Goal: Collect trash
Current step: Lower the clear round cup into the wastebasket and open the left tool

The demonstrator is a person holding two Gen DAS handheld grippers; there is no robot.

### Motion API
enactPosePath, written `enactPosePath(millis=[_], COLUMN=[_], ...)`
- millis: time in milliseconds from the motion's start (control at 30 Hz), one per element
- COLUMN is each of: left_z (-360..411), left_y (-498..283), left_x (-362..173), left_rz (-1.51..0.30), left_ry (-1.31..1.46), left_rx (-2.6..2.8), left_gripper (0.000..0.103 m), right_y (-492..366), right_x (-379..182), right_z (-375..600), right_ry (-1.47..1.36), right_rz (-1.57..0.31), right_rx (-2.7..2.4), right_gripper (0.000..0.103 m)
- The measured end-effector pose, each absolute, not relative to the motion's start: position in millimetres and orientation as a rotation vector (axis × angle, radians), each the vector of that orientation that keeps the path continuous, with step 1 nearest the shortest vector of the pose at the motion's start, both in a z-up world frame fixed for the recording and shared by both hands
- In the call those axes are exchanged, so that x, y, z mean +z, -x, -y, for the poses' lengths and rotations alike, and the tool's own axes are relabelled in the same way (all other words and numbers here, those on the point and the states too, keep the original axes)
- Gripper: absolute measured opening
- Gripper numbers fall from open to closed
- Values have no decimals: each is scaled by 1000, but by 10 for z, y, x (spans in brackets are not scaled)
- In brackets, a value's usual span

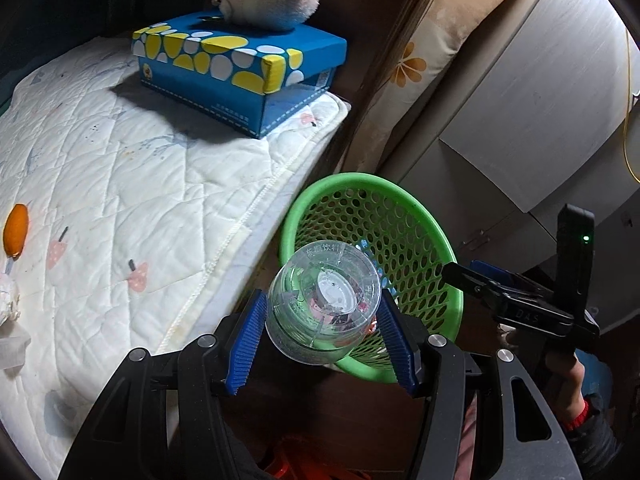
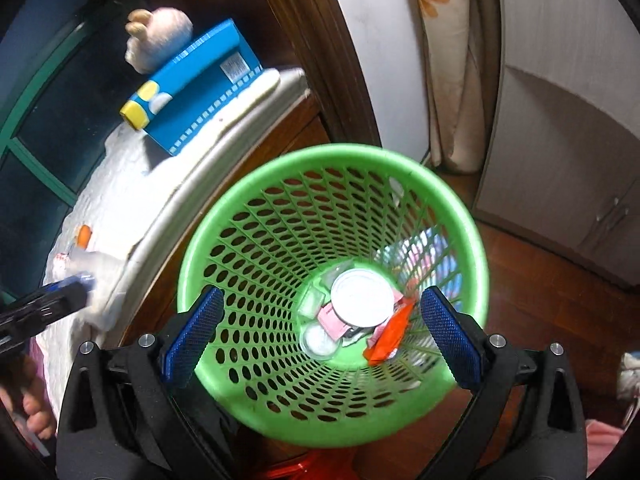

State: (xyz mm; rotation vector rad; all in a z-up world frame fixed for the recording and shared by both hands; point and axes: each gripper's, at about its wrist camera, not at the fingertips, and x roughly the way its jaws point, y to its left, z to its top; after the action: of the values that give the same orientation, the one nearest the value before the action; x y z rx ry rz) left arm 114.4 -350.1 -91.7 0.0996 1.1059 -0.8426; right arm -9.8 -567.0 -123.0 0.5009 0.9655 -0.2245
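Covering the bed (image 1: pixel 120 168), a white quilt carries a blue box (image 1: pixel 240 76) at 12 o'clock, while the left gripper (image 1: pixel 322 332) holds a clear cup (image 1: pixel 324 304) before the green basket (image 2: pixel 440 184), the right gripper (image 2: pixel 320 328) gaping wide above its trash (image 2: pixel 386 336).

Both wrist cameras are looking steeply down from close range, sharing the green basket (image 1: pixel 416 240) (image 2: pixel 256 184), bed edge (image 1: pixel 224 216) (image 2: pixel 132 216) and blue box (image 1: pixel 240 76) (image 2: pixel 192 88).

Green perforated plastic basket (image 2: pixel 332 292); beside it, blue cardboard box (image 1: pixel 240 76) with yellow and white spots; white quilted bed cover (image 1: pixel 120 184).
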Motion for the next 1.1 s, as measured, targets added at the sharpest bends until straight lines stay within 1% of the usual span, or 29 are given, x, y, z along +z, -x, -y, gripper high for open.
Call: enactPosePath(millis=[267,800,900,967,1000,1100], left_z=[3917,4435,4499,4491,4481,4423], left_y=[-1029,-985,-988,-991,-992,-995], left_x=[-1182,-1585,-1620,-1646,-1655,-1661], left_rz=[-1161,-1247,-1251,-1258,-1263,-1261], left_ry=[-155,-221,-226,-222,-215,-220], left_rx=[-886,-896,-891,-883,-883,-871], left_gripper=[55,55,57,63,65,66], right_y=[379,621,648,660,667,681], right_x=[-992,-1144,-1158,-1164,-1164,-1166], right_z=[5696,5869,5889,5897,5901,5903], right_ry=[-487,-589,-596,-604,-605,-615], right_rz=[-895,-881,-880,-877,-875,-871], right_rx=[-256,-289,-292,-291,-293,-292], right_gripper=[98,98,98,98,98,98])
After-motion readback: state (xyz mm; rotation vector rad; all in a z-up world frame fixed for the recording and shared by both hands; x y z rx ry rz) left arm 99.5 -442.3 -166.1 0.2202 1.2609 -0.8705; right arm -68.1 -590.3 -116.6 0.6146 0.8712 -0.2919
